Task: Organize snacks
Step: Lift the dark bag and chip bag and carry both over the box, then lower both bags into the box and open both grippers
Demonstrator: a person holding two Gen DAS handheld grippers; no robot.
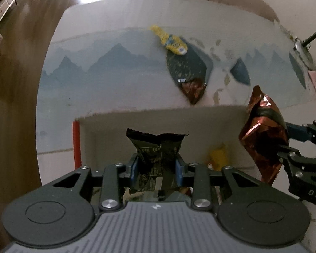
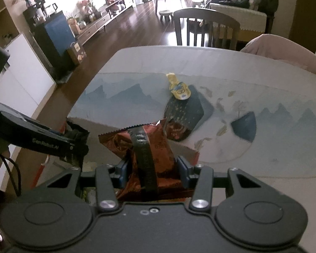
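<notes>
Tablecloth [image 2: 137,67] bears yellow packet [image 2: 178,87], dark packet [image 2: 183,113].

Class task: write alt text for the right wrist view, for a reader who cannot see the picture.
The right claw grips a crinkled copper-red foil snack packet above a white table with a blue mountain-print cloth. Further back on the table lie a dark snack packet and a small yellow wrapped snack. At left, the left claw holds a black packet.

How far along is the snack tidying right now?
Done: some snacks already lie in the box. In hand: left hand-held gripper holds a black packet; right hand-held gripper holds a red-brown one. Left: yellow packet and dark packet on the table.
</notes>
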